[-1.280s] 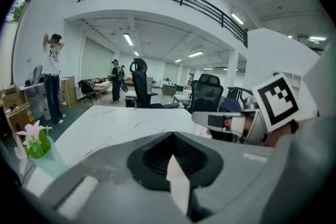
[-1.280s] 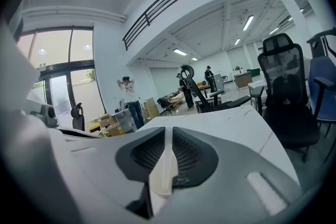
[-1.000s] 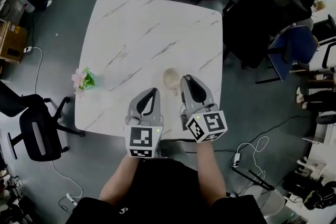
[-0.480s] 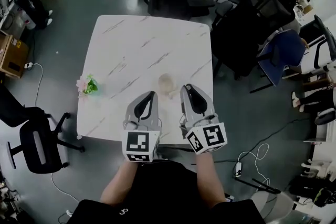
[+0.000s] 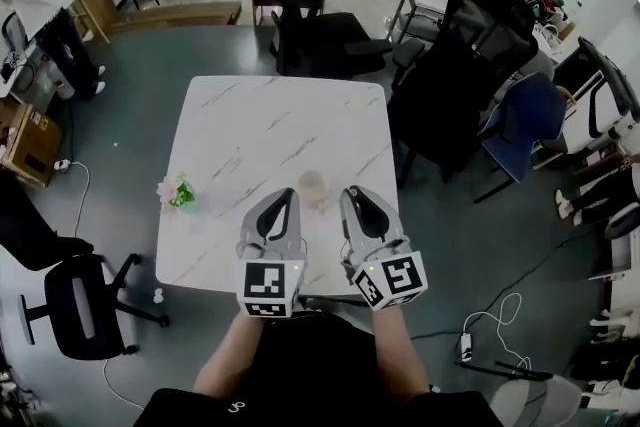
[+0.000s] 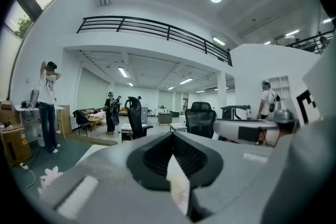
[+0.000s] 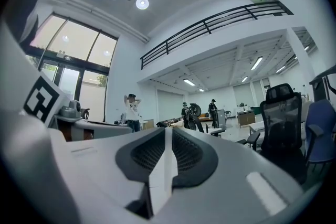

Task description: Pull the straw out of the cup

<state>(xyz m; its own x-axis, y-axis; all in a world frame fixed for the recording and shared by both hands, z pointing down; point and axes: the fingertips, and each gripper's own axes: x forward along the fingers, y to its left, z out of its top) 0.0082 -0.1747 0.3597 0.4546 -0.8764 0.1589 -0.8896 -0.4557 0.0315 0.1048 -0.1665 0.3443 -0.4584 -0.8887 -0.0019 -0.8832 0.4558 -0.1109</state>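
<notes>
Left gripper [image 5: 284, 195] and right gripper [image 5: 353, 192], both closed and empty; pale cup [image 5: 313, 185] at 12 o'clock. Approaching closed risks toppling it.

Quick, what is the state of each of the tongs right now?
Left tongs: closed, nothing seen between them.
Right tongs: closed, nothing seen between them.

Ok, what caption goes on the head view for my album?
Left gripper and right gripper above a marble table, cup showing between them.
</notes>
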